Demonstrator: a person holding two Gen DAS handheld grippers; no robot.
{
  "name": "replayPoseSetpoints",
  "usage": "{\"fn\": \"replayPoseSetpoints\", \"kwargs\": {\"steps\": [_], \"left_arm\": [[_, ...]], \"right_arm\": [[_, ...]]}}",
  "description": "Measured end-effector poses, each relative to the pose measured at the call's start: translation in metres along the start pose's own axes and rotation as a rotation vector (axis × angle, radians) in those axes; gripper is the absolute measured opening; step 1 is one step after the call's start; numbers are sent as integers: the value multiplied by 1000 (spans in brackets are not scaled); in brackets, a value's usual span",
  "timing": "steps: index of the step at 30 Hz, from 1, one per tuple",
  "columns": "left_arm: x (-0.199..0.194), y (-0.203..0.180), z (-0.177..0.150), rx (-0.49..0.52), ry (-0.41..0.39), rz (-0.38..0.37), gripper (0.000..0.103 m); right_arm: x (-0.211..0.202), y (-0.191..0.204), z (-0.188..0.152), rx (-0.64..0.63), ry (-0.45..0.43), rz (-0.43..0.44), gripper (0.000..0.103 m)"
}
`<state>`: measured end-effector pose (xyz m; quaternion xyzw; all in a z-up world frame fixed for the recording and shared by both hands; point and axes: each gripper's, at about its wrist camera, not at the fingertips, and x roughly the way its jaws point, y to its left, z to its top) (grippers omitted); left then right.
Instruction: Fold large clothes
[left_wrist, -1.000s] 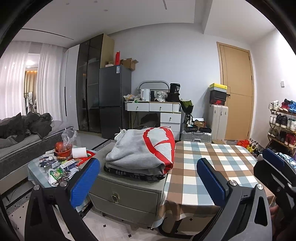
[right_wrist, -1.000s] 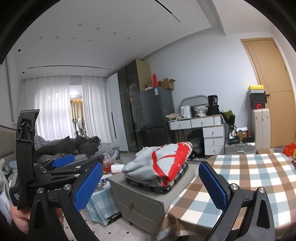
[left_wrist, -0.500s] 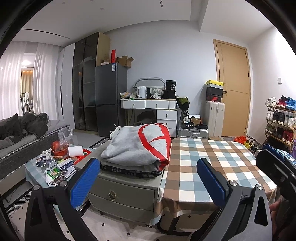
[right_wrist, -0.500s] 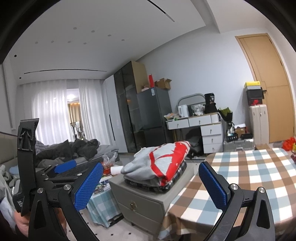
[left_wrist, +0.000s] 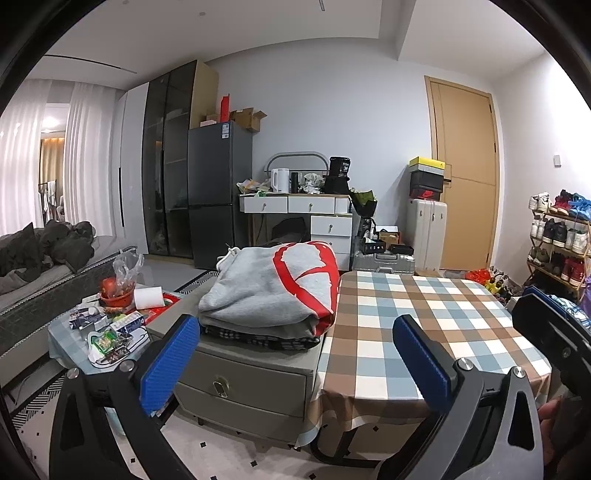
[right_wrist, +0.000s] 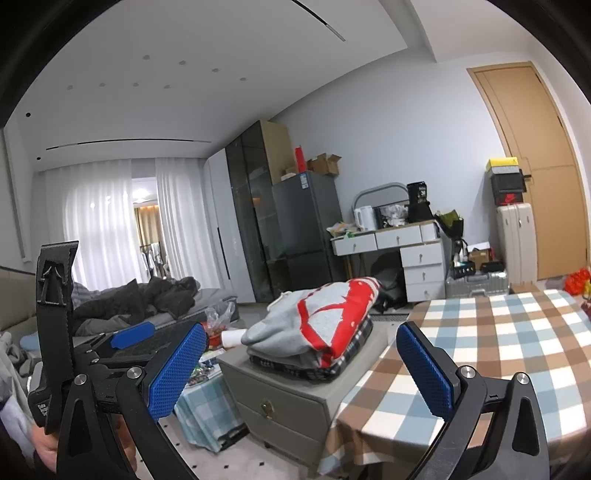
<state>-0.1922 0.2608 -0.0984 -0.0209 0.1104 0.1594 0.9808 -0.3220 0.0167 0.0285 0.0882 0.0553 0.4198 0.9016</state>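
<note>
While the folded grey and red sweatshirt (left_wrist: 273, 291) sits on a checked garment atop the grey drawer unit (left_wrist: 243, 384), beside the checked tabletop (left_wrist: 424, 325), both tools hang back. Left tool (left_wrist: 295, 354) and right tool (right_wrist: 301, 363) gape wide, empty. A careless one-sided grab could drag the stack off.

Right tongs (right_wrist: 301, 363) gape empty; a folded grey-and-red sweatshirt (right_wrist: 317, 321) tops the grey nightstand (right_wrist: 295, 398), beside the checked bench (right_wrist: 498, 350).
</note>
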Motion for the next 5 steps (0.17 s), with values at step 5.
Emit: {"fn": "replayPoseSetpoints", "kwargs": {"steps": [5], "left_arm": [[0,-6,-4,47,-33,13,102]], "right_arm": [[5,-1,-1,20,11,4,103]]}}
